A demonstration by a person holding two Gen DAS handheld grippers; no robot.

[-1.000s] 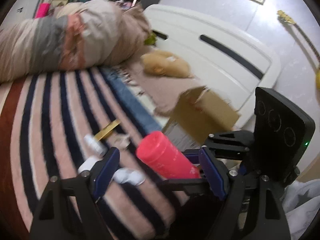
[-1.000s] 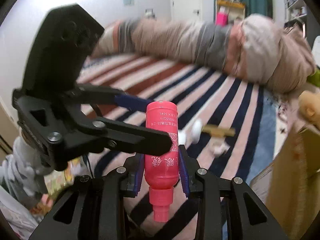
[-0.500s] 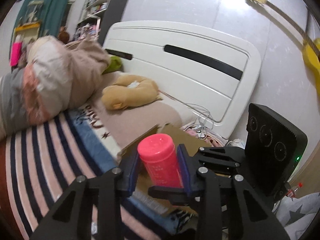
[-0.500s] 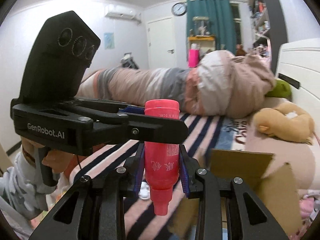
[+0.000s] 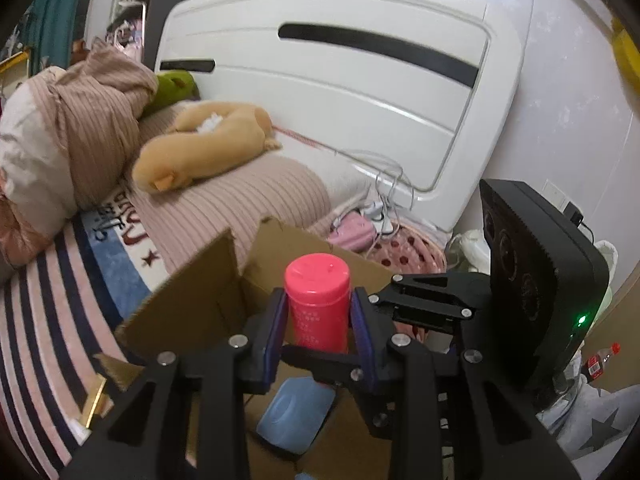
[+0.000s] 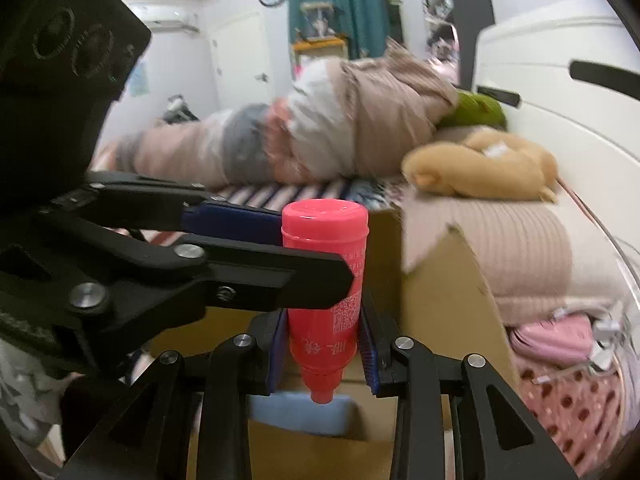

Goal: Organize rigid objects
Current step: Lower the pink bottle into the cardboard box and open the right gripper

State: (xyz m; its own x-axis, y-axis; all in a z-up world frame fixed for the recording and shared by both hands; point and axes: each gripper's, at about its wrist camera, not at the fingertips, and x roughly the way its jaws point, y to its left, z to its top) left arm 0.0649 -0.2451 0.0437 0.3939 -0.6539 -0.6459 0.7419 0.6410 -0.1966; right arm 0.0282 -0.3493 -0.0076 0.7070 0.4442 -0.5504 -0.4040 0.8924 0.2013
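A pink plastic bottle [image 5: 318,304] hangs neck down, and both grippers are shut on it. My left gripper [image 5: 318,320] clamps its upper body; it shows from the side in the right wrist view [image 6: 280,256]. My right gripper [image 6: 323,340] clamps the bottle [image 6: 324,296] lower, near the neck. The bottle hangs over an open cardboard box [image 5: 200,300] on the bed. A blue flat container [image 5: 296,412] lies in the box below the bottle; it also shows in the right wrist view [image 6: 304,412].
The box flaps [image 6: 448,280] stand up around the bottle. A tan plush toy [image 5: 200,152] lies on a ribbed pink pillow [image 5: 240,208] behind the box. A rolled quilt [image 6: 300,140], a white headboard [image 5: 340,80], and pink items with cables [image 6: 560,340] are nearby.
Both grippers carried the bottle from over the striped bedspread to above the open box. The left gripper, open beside the bottle a second ago, is now shut on it.
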